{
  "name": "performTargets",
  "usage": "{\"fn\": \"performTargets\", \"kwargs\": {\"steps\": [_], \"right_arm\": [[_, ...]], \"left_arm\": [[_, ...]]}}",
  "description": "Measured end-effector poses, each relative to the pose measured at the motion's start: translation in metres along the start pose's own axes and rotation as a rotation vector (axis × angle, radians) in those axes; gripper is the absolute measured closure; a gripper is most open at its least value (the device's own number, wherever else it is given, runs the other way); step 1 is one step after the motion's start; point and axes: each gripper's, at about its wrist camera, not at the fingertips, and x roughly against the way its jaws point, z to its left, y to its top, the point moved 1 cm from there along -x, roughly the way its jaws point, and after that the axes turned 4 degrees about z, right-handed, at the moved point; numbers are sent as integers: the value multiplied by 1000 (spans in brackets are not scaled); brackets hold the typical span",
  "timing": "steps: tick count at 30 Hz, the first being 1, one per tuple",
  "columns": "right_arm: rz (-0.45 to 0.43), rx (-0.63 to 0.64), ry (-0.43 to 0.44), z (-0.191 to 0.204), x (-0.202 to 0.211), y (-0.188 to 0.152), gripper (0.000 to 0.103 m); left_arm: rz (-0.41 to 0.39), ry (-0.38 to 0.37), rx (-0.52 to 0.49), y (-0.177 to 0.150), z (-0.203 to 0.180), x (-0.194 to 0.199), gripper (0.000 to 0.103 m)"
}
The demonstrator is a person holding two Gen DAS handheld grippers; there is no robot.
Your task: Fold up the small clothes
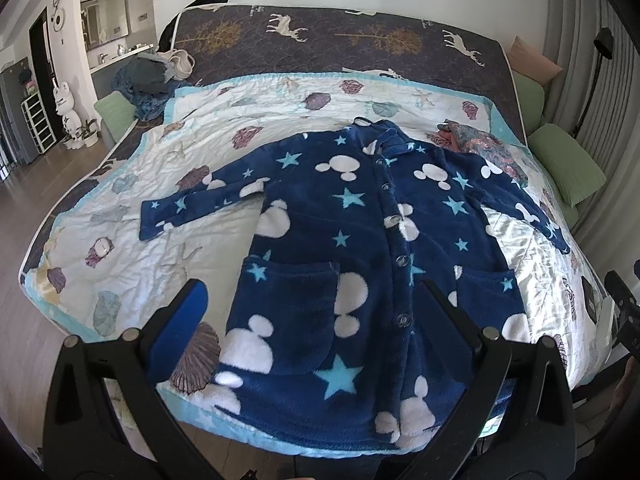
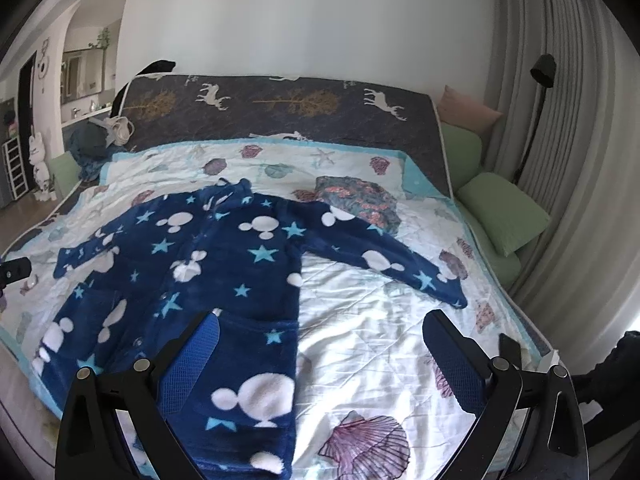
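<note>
A small navy fleece robe [image 1: 360,248] with white mouse heads and light blue stars lies flat and buttoned on the bed, both sleeves spread out. My left gripper [image 1: 312,292] hangs open above its lower hem, with nothing between the fingers. In the right wrist view the same robe [image 2: 208,264] fills the left half. My right gripper [image 2: 320,322] is open over the robe's right edge and the bare quilt. A folded floral garment [image 2: 360,200] rests behind the robe's right sleeve [image 2: 392,260].
The robe lies on a white seashell quilt [image 2: 380,340] spread over a dark deer-print mattress [image 1: 340,40]. Green cushions [image 2: 504,212] line the right side by grey curtains. A pile of dark clothes [image 1: 144,80] sits at the far left corner. Wooden floor [image 1: 24,200] lies to the left.
</note>
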Motion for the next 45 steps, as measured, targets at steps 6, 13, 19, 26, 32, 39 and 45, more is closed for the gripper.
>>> {"fn": "performTargets", "kwargs": {"steps": [6, 13, 19, 26, 32, 39, 45], "right_arm": [[-12, -42, 66, -19, -10, 4, 0], [45, -165, 253, -80, -65, 24, 0], [84, -330, 253, -155, -119, 41, 0], [186, -677, 554, -250, -211, 18, 0], [257, -852, 572, -289, -276, -16, 0], [311, -961, 536, -319, -320, -45, 0], [316, -1045, 598, -328, -343, -54, 0]], "left_arm": [[-32, -88, -134, 21, -37, -7, 1], [-58, -184, -376, 65, -114, -40, 1], [-82, -288, -529, 89, -183, -77, 1], [-127, -419, -829, 104, -272, -139, 1], [-102, -431, -1008, 101, -319, -211, 4], [-121, -300, -1131, 84, -358, -258, 4], [-83, -217, -1138, 73, -377, -284, 12]]}}
